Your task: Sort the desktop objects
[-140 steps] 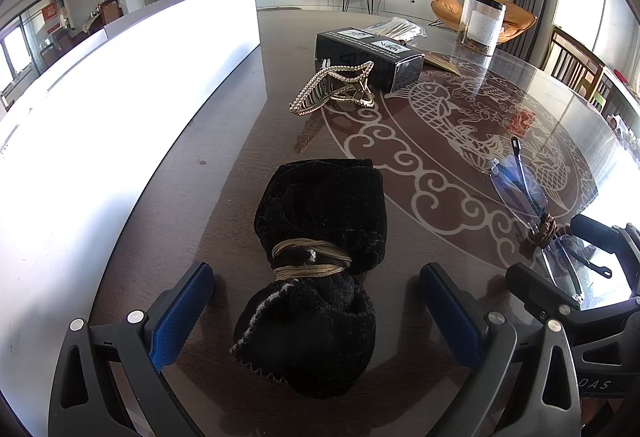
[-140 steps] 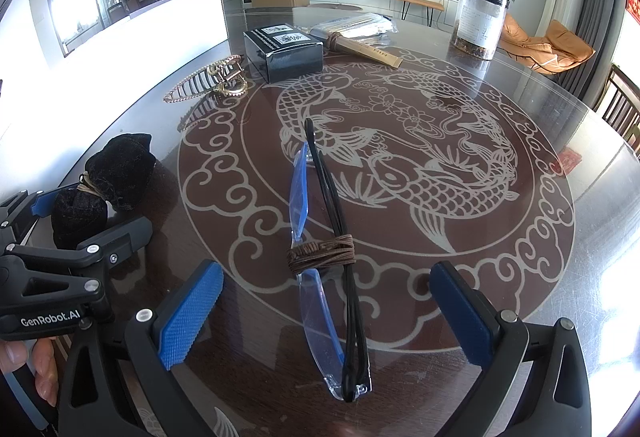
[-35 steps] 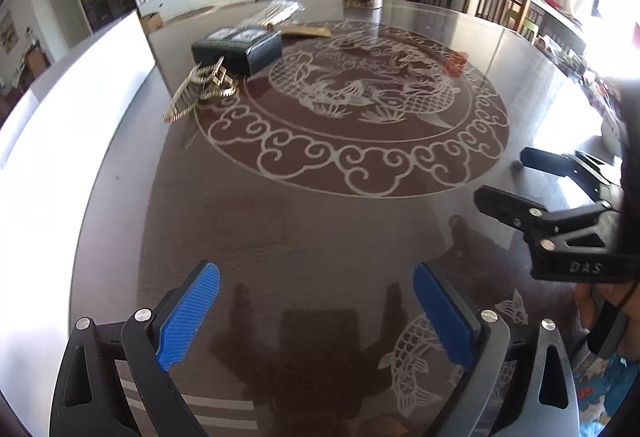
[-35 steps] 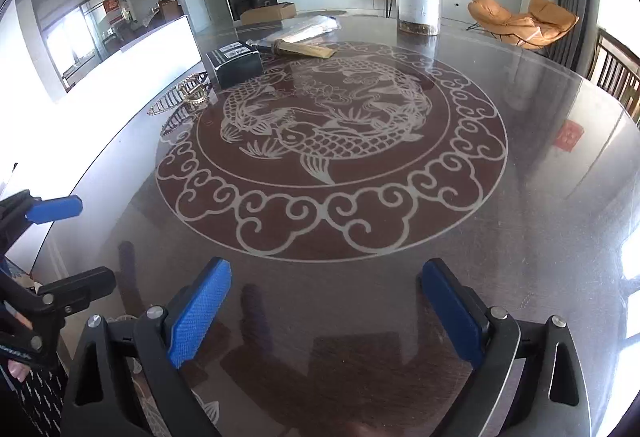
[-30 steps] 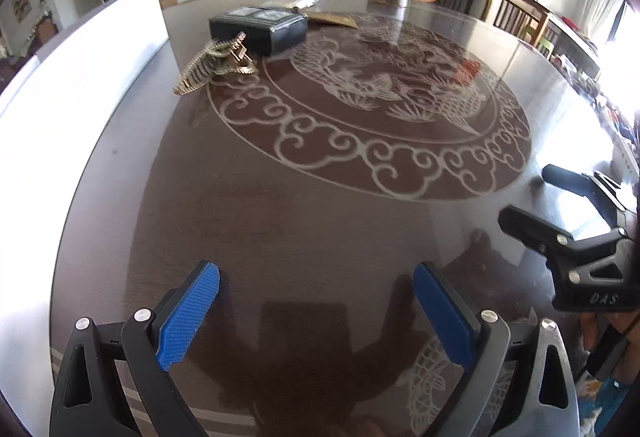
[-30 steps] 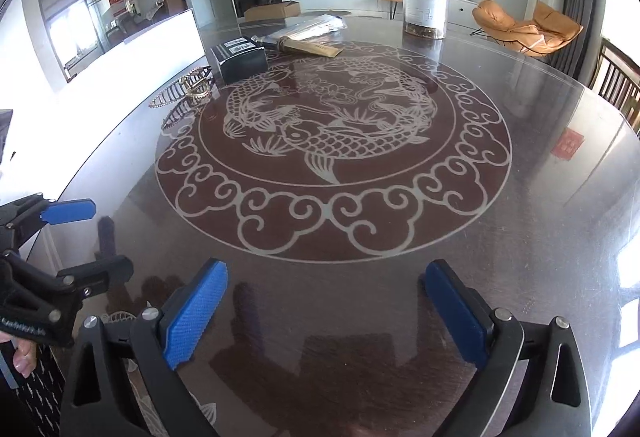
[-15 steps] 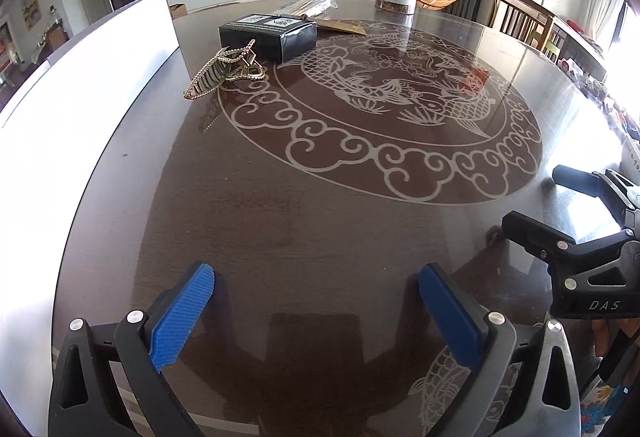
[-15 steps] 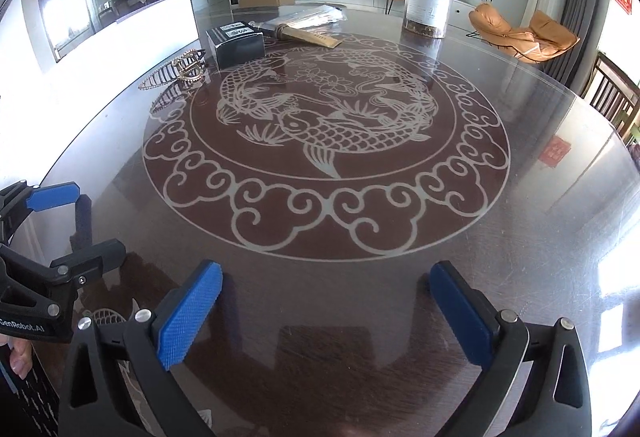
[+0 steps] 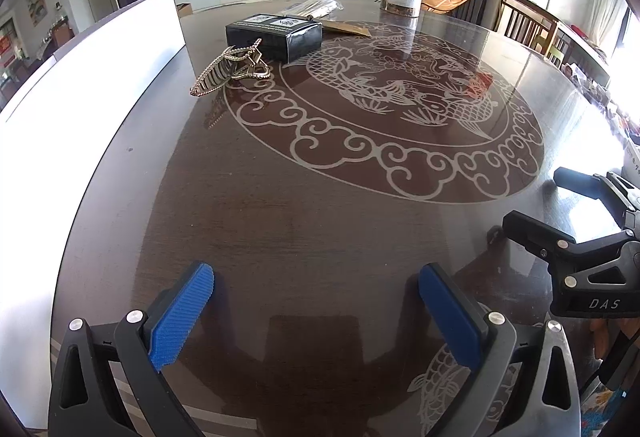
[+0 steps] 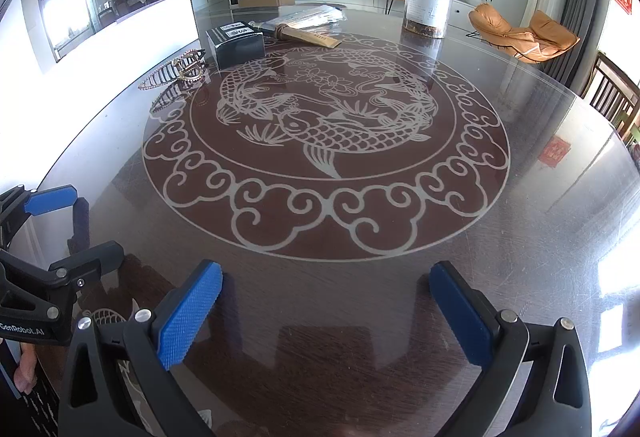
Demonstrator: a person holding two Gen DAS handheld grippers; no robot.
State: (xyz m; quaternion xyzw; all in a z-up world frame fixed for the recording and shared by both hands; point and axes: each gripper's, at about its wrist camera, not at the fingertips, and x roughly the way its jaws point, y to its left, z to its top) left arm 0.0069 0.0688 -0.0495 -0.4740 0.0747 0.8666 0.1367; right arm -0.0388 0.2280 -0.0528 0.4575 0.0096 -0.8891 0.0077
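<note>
Gone from the near table (image 9: 304,237) are the black pouch and the glasses seen earlier. Both the left gripper (image 9: 316,311) and right gripper (image 10: 326,311) are held wide open, empty. Left to be sorted, far off, are the hair clip (image 9: 232,71) and black box (image 9: 276,35).

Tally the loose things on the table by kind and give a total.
Hair claw: 1
Black box: 1
Clear jar: 1
Wooden comb: 1
Plastic packet: 1
Total: 5
</note>
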